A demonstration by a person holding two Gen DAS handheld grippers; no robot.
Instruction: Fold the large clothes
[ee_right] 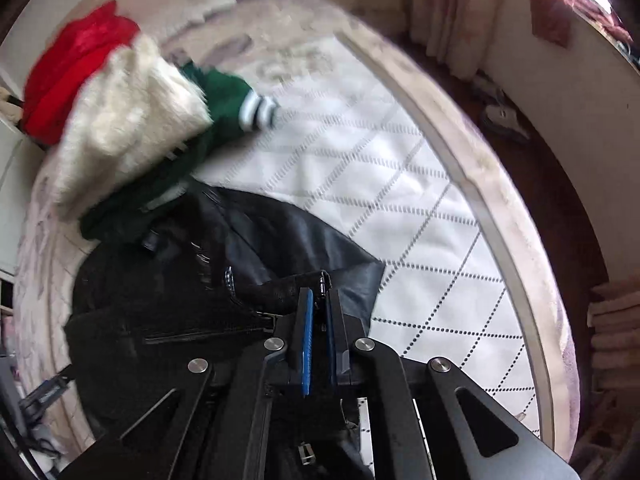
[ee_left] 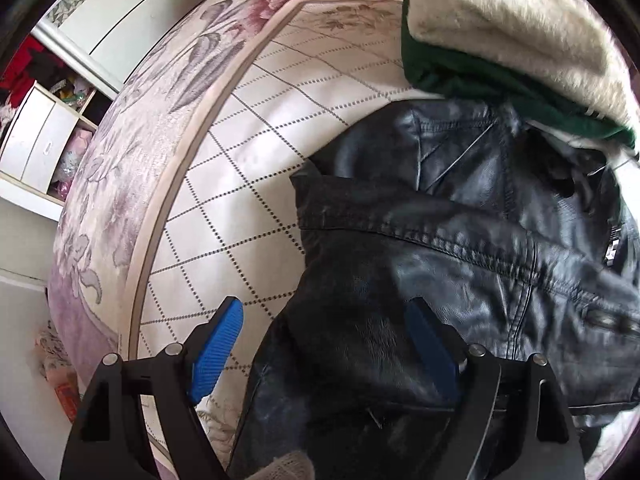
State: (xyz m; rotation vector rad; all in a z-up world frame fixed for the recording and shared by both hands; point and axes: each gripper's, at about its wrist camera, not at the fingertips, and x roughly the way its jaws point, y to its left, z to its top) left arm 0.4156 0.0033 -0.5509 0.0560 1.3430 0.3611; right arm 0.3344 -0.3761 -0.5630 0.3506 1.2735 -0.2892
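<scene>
A black leather jacket (ee_left: 460, 240) lies crumpled on the white quilted bed cover (ee_left: 248, 184) with its dotted diamond pattern, partly under a dark green knit garment with white-striped cuff (ee_right: 228, 104) and a cream faux-fur coat (ee_left: 508, 28). The right claw (ee_right: 319, 300) is clenched on a fold of the jacket's edge. The left claw (ee_left: 328, 320) hangs spread wide over the jacket, its blue pads apart, grasping nothing. A red garment (ee_right: 68, 68) lies beyond the fur. No readable writing shows.
</scene>
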